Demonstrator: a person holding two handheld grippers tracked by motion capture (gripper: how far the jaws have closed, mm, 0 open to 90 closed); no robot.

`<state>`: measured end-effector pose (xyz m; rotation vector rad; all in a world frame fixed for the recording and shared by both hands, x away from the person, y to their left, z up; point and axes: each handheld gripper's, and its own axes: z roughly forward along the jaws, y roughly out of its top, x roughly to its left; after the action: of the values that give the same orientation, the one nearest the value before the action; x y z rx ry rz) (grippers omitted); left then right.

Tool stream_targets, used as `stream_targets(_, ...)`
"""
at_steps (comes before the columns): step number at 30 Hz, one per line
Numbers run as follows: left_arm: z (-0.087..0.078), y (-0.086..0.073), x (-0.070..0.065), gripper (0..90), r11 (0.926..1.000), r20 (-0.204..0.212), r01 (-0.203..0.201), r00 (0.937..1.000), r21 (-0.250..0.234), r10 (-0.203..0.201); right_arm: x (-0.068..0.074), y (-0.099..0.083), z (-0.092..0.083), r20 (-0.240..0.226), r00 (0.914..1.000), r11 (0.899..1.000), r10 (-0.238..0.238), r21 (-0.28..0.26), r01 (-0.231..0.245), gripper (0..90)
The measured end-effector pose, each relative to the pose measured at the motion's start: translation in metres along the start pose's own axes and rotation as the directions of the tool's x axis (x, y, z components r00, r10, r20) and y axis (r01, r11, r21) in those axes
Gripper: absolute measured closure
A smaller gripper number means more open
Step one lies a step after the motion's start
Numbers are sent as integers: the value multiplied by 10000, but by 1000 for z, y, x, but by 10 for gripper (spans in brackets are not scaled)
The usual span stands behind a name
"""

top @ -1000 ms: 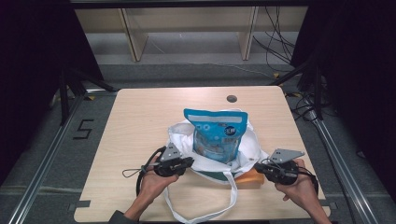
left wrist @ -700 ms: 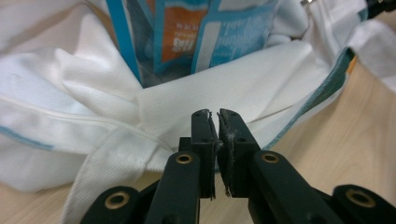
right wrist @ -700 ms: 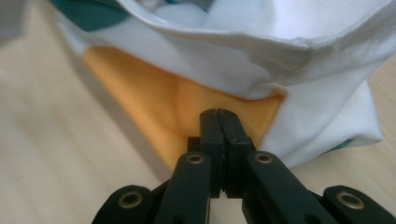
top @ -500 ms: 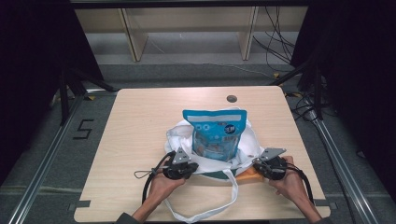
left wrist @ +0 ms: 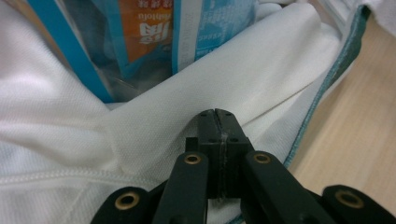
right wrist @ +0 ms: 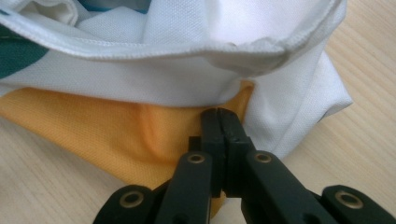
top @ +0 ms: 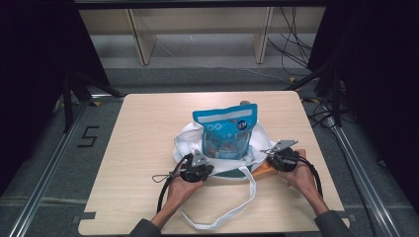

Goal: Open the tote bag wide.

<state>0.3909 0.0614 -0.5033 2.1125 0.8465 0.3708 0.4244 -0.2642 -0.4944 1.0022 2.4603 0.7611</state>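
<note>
From where I sit, much of the white cloth bag (top: 188,143) is hidden: the blue snack pouch (top: 226,129) standing in its mouth covers the far wall, and my two hands cover the near corners. In the left gripper view the pouch (left wrist: 140,32) is cut off at the top edge, so I read only part of its orange label. I cannot make out what lies inside the pouch behind its clear window.

The left hand-held gripper (top: 196,170) has its jaws pressed together, and in its own view the tips (left wrist: 215,122) sit against a fold of white cloth (left wrist: 243,79); whether any cloth is caught between them I cannot tell. The right hand-held gripper (top: 282,157) is likewise pressed together, its tips (right wrist: 220,120) right at the spot where an orange panel (right wrist: 116,135) meets the white fabric, and again I cannot tell whether it pinches anything.

The bag sits on the bench (top: 148,123), a little to the near side of its middle, between my two grippers. It is soft white mesh-like fabric with a dark green trim (left wrist: 327,79) along one edge. Its mouth faces up, slumped open around the pouch, and its long white strap (top: 232,207) trails in a loop toward me across the bench. The bag's long axis runs left to right across the bench, from one gripper to the other. The pouch stands upright, its printed face toward me.
</note>
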Motion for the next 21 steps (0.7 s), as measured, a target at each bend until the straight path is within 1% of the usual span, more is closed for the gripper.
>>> stream_targets(2, -1, 0, 0, 890, 10000, 77, 24, 10000, 3, -24, -2, 0, -3, -181, 9997, 9998, 132, 181, -129, 900)
stream_targets(3, -3, 1, 0, 875, 10000, 66, 39, 10000, -14, -39, -2, -1, -1, -169, 9993, 9993, 348, -164, -351, 900)
stream_targets(4, -4, 1, -1, 865, 9999, 65, -56, 10000, -83, 57, -4, -1, -5, -232, 9988, 9990, 440, -1, -441, 900)
stream_targets(6, -7, 4, -2, 833, 9999, 155, -92, 9998, -146, 94, -5, -2, -9, -334, 9965, 9967, 761, -272, -770, 877)
stream_targets(7, -9, 6, 0, 822, 9992, 242, -340, 9991, -194, 344, -6, -3, -10, -430, 9959, 9963, 795, -293, -808, 870)
stream_targets(8, -10, 6, 0, 804, 9995, 227, -234, 9995, -219, 239, -8, -3, -11, -441, 9955, 9952, 840, -457, -860, 860)
stream_targets(9, -11, 7, -1, 792, 9994, 332, -22, 9994, -344, 33, -8, -5, -10, -497, 9926, 9906, 1112, -741, -1147, 848)
stream_targets(10, -13, 8, 0, 769, 9993, 351, -165, 9992, -350, 177, -10, -5, -12, -550, 9934, 9922, 1006, -684, -1043, 830)
stream_targets(11, -17, 9, 0, 754, 9991, 337, 36, 9994, -420, -22, -9, -5, -14, -669, 9918, 9918, 1087, -602, -1128, 814)
stream_targets(12, -19, 10, 1, 730, 9988, 365, 21, 9993, -491, -3, -8, -4, -19, -579, 9930, 9930, 1029, -527, -1059, 791)
stream_targets(13, -21, 10, 2, 717, 9987, 375, -30, 9993, -517, 49, -7, -3, -22, -519, 9942, 9932, 940, -645, -973, 779)
stream_targets(14, -23, 10, 3, 702, 9987, 406, 54, 9992, -512, -33, -5, -3, -25, -536, 9927, 9908, 1079, -757, -1118, 770)
stream_targets(15, -26, 10, 4, 685, 9983, 459, -4, 9989, -590, 31, -6, -3, -27, -541, 9939, 9913, 958, -855, -1002, 761)
stream_targets(16, -29, 9, 5, 667, 9982, 455, -62, 9989, -592, 89, -4, -3, -31, -448, 9933, 9886, 1062, -1026, -1103, 743)
stream_targets(17, -32, 9, 6, 656, 9978, 502, 37, 9987, -658, -4, -5, -3, -33, -329, 9947, 9880, 975, -1168, -1007, 728)
stream_targets(18, -33, 8, 5, 640, 9977, 438, 208, 9989, -651, -180, -5, -2, -37, -387, 9941, 9878, 1014, -1148, -1052, 712)
stream_targets(19, -35, 8, 7, 629, 9973, 520, 221, 9985, -701, -184, -4, -2, -38, -351, 9931, 9858, 1115, -1226, -1150, 703)
stream_targets(20, -37, 8, 6, 620, 9958, 557, 412, 9978, -820, -367, -4, -2, -38, -318, 9948, 9849, 964, -1416, -999, 695)
stream_targets(21, -40, 7, 9, 609, 9963, 619, 315, 9977, -797, -266, -4, -2, -40, -280, 9957, 9852, 886, -1445, -918, 687)
